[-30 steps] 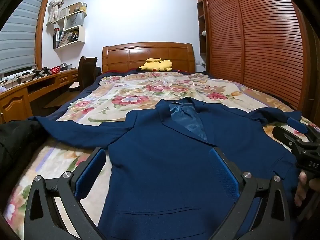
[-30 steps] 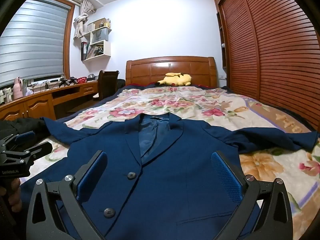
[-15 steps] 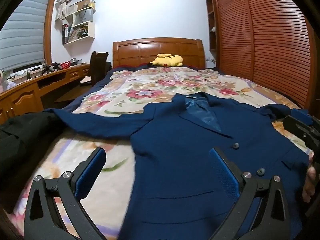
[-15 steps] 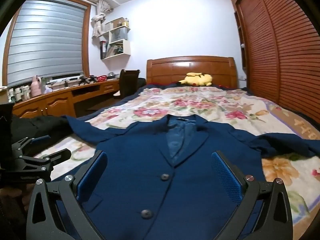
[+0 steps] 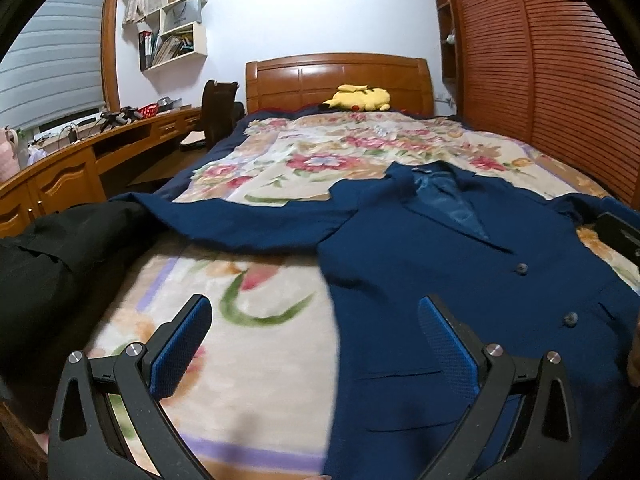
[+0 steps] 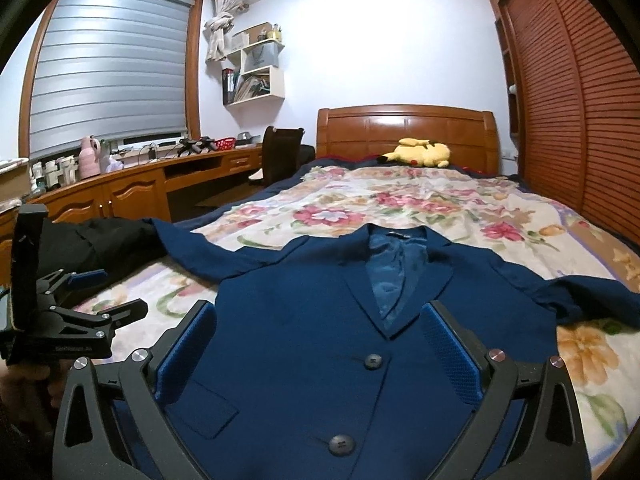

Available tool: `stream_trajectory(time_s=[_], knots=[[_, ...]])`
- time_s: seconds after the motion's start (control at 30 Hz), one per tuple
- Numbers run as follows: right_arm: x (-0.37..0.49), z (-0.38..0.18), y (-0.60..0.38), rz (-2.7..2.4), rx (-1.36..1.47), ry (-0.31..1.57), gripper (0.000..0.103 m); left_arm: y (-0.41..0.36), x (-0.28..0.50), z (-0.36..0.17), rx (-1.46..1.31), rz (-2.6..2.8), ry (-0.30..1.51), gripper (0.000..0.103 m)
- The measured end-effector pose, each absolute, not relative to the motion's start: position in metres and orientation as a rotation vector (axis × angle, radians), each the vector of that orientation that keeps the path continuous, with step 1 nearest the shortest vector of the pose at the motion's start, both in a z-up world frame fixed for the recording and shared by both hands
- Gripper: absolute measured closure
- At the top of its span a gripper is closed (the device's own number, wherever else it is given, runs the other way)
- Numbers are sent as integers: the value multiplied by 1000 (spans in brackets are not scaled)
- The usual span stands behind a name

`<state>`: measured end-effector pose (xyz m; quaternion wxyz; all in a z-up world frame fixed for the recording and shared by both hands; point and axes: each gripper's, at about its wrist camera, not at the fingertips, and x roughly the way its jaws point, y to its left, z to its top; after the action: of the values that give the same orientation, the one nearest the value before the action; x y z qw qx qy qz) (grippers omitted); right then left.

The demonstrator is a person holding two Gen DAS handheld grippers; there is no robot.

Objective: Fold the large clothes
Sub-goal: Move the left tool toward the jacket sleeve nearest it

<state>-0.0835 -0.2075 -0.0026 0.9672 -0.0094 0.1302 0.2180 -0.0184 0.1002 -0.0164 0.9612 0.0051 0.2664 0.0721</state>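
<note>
A navy blue suit jacket [image 5: 460,280] [image 6: 320,320] lies face up and buttoned on the floral bedspread, collar toward the headboard, sleeves spread to both sides. My left gripper [image 5: 316,332] hovers open over the jacket's left edge and the bare blanket, holding nothing. Centred low over the jacket's front and its buttons, my right gripper [image 6: 320,340] is open and empty. The left gripper also shows at the left edge of the right wrist view, held by a hand. The jacket's right sleeve [image 6: 592,300] is bunched near the bed's right side.
A black garment [image 5: 60,256] [image 6: 100,240] lies piled at the bed's left edge. A yellow plush toy [image 5: 358,98] rests by the wooden headboard [image 6: 408,128]. A long wooden desk [image 6: 132,184] and a chair run along the left. Slatted wardrobe doors [image 5: 560,80] line the right.
Both grippers have shifted left across the bed. The left one went from over the jacket's middle to its left edge; the right one is now centred on the buttons. Both stayed open.
</note>
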Motion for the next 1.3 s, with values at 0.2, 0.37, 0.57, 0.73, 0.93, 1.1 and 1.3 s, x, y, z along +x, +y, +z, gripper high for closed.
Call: stream_trajectory(time_s=[0.2,0.37,0.57,0.73,0.93,1.1,1.3], knots=[[-75,0,-198,473,-53,281,2,131,-2,-16,-21,147,580,0],[-65,-1,-192,489,-83,317,2,149,17,-16,7,170,607,0],[-65,-2,-188,503,-104,354,2,166,49,-31,-9,167,662,0],[-65,0,-190,517,-104,379,2,178,73,-37,-71,134,699,7],[-72,4,-199,517,-94,373,2,193,106,-27,-93,132,707,14],[-71,4,-204,514,-72,383,2,209,130,-28,-125,162,728,16],[-72,9,-207,508,-49,402,2,228,148,-32,-147,190,759,16]])
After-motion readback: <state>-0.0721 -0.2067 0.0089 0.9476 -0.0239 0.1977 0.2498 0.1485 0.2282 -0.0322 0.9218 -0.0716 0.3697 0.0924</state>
